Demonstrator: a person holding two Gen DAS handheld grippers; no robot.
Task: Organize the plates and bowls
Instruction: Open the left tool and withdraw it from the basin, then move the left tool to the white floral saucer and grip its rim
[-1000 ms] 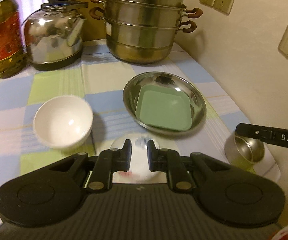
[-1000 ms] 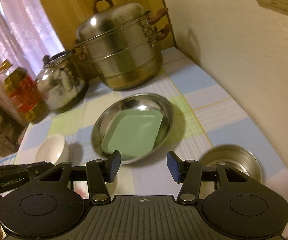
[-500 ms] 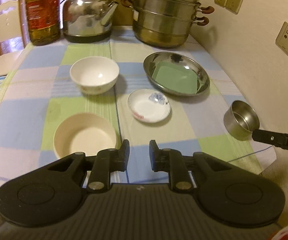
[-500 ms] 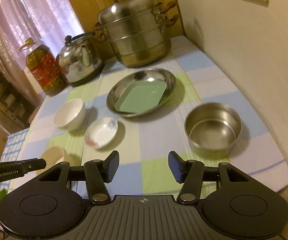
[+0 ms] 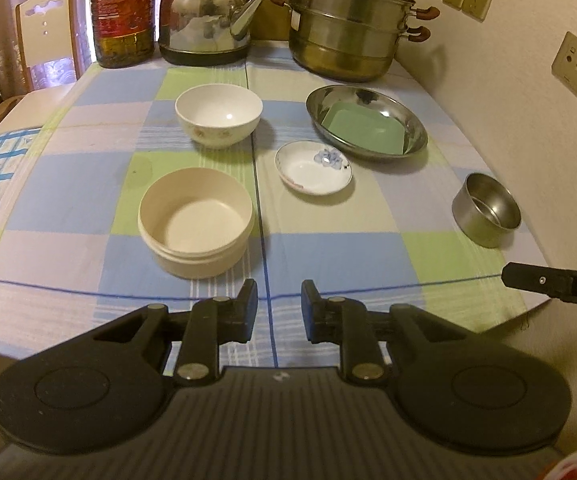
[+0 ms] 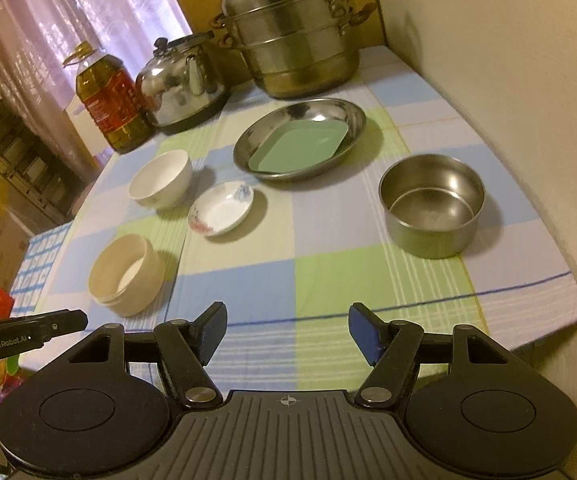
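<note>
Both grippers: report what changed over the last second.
The left gripper and right gripper pulled back from the steel plate toward the table's near edge, both open and empty. The green tray, bowls and saucer stayed put.

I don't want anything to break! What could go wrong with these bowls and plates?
The steel bowl sits near the table's wall-side edge, so a clumsy nudge might push it off. The small flowered saucer is shallow; a gripper could slip on its rim. The green plate lies tilted in the steel dish and might slide.
</note>
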